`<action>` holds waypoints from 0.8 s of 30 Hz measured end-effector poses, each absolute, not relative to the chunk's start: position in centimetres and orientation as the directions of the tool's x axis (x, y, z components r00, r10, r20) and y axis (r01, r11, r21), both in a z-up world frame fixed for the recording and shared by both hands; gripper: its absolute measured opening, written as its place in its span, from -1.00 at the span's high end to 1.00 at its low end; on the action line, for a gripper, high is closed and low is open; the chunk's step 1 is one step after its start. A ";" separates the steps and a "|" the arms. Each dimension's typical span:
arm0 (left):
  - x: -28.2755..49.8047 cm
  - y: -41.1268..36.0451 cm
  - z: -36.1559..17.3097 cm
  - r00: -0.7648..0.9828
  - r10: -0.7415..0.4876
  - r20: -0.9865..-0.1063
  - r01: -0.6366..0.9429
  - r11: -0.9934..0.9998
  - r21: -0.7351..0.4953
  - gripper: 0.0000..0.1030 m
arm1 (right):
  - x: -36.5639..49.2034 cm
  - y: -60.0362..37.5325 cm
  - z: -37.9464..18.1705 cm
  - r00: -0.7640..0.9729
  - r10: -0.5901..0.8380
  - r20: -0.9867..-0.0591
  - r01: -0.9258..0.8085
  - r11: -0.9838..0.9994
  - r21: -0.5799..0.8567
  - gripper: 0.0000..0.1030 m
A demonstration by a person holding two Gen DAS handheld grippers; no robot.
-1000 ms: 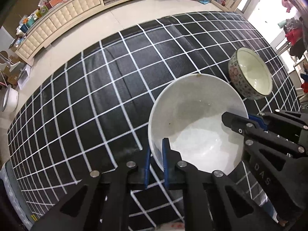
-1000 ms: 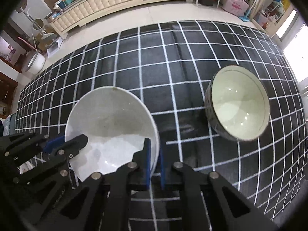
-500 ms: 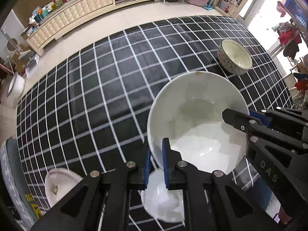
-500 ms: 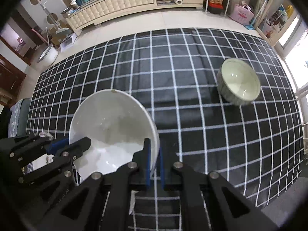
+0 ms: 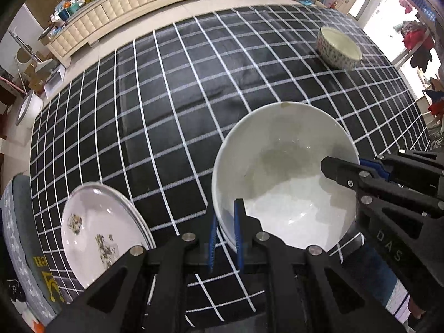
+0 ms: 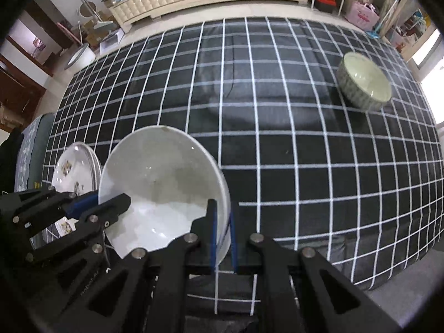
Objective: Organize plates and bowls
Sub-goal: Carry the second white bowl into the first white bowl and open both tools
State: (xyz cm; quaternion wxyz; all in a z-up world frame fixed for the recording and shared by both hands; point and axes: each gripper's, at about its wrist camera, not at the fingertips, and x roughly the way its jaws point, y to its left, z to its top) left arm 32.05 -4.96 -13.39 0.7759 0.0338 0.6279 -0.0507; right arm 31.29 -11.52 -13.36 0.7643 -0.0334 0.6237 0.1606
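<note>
A large white bowl is held in the air above the black checked tablecloth. My left gripper is shut on its near left rim. My right gripper is shut on its opposite rim; it also shows in the left wrist view. The bowl also shows in the right wrist view. A patterned bowl stands on the cloth at the far right, also in the right wrist view. A stack of white flowered plates lies at the near left, also in the right wrist view.
The table's near edge drops to a grey floor. A grey cushioned seat is at the left edge. A cream cabinet stands beyond the far edge across a strip of floor.
Both grippers have risen and drawn back with the white bowl. The patterned bowl has shrunk into the distance, and the plate stack has come into view at the near left.
</note>
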 end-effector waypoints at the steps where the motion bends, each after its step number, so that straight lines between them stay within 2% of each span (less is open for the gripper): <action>1: 31.9 -4.9 -13.7 0.201 -0.037 -0.979 0.118 0.993 -0.014 0.80 | 31.2 -11.5 -13.7 0.165 0.205 -0.965 -0.286 0.946 0.152 0.80; 6: 31.5 -5.0 -14.7 0.185 -0.041 -0.982 0.120 0.993 -0.019 0.80 | 30.6 -11.7 -14.6 0.134 0.221 -0.966 -0.275 0.945 0.178 0.80; 22: 30.4 -5.6 -16.5 0.150 -0.046 -0.988 0.123 0.992 -0.028 0.79 | 29.8 -10.9 -15.8 0.126 0.158 -0.979 -0.322 0.940 0.110 0.79; 24: 30.3 -5.5 -16.6 0.153 -0.030 -0.988 0.125 0.992 -0.010 0.74 | 29.7 -10.8 -15.6 0.140 0.141 -0.980 -0.326 0.941 0.089 0.79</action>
